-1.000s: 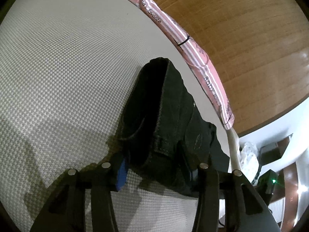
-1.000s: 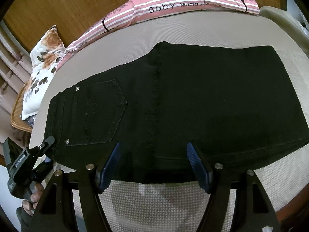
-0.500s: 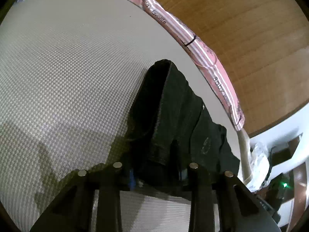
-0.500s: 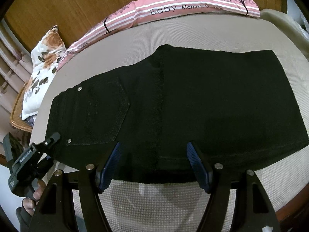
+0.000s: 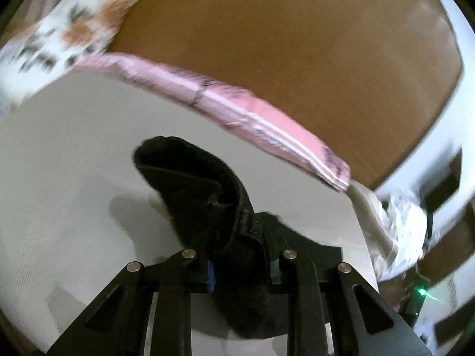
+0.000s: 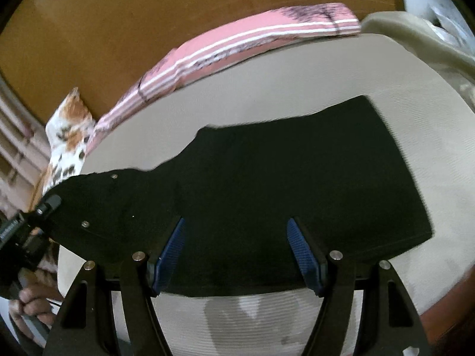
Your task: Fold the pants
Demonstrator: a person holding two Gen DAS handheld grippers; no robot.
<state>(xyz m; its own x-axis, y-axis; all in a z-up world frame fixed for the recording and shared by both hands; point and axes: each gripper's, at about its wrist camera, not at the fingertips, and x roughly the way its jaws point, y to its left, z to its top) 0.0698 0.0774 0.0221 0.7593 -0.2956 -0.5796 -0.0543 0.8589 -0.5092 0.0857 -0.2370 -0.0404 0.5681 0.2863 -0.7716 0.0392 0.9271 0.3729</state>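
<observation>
The black pants [image 6: 267, 184] lie folded on the beige mattress [image 6: 297, 320], waist end at the left. My left gripper [image 5: 240, 267] is shut on the waist end of the pants [image 5: 207, 195] and holds it lifted off the mattress [image 5: 65, 154]. The left gripper also shows in the right wrist view [image 6: 44, 207] at the pants' left end. My right gripper [image 6: 237, 252] is open, its blue pads [image 6: 302, 255] over the near edge of the pants, holding nothing.
A pink striped pillow [image 6: 237, 44] lies along the wooden headboard [image 6: 148, 14]. A floral pillow [image 6: 68, 127] sits at the far left. A cream blanket [image 6: 415, 38] lies at the right end. The mattress edge is close to the right gripper.
My left gripper closed on the waist end and lifted it, swinging its view toward the headboard. The right gripper rose a little and stayed open.
</observation>
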